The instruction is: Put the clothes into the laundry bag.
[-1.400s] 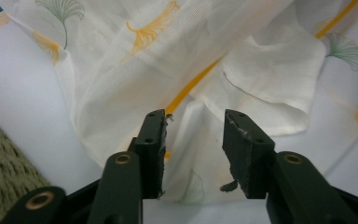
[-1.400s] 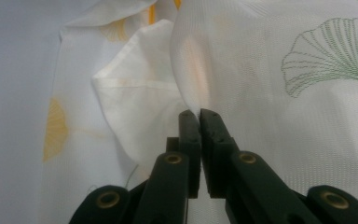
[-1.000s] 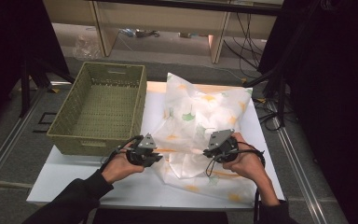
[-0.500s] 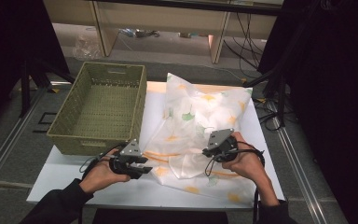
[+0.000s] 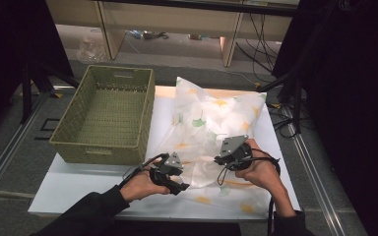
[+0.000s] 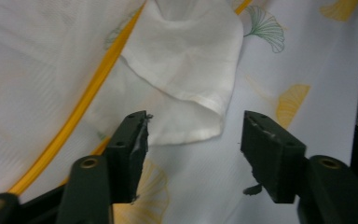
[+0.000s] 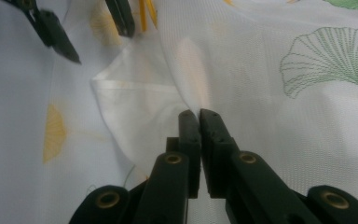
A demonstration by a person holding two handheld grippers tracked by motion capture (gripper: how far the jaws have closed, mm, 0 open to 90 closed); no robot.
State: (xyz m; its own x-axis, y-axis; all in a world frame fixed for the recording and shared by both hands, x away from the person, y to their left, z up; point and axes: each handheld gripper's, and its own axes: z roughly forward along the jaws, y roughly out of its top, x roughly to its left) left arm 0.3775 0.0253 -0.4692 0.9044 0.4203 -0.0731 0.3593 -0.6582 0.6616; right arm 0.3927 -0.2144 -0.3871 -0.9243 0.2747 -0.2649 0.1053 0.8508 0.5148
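The cloth (image 5: 216, 132) lies rumpled mid-bench, basket (image 5: 106, 115) at its 9 o'clock. Right gripper (image 7: 199, 116) pinches a fold; left gripper (image 6: 191, 140) (jaws just opened, nothing clamped) faces a hem. Folding looks barely begun.

A woven olive basket (image 5: 106, 115) is sitting empty on the white table (image 5: 78, 184), at about ten o'clock from the table's middle. Beyond it, at twelve o'clock, a wooden shelf unit (image 5: 177, 22) is standing on the grey floor (image 5: 24, 162), with black cables (image 5: 263, 37) hanging at one o'clock.
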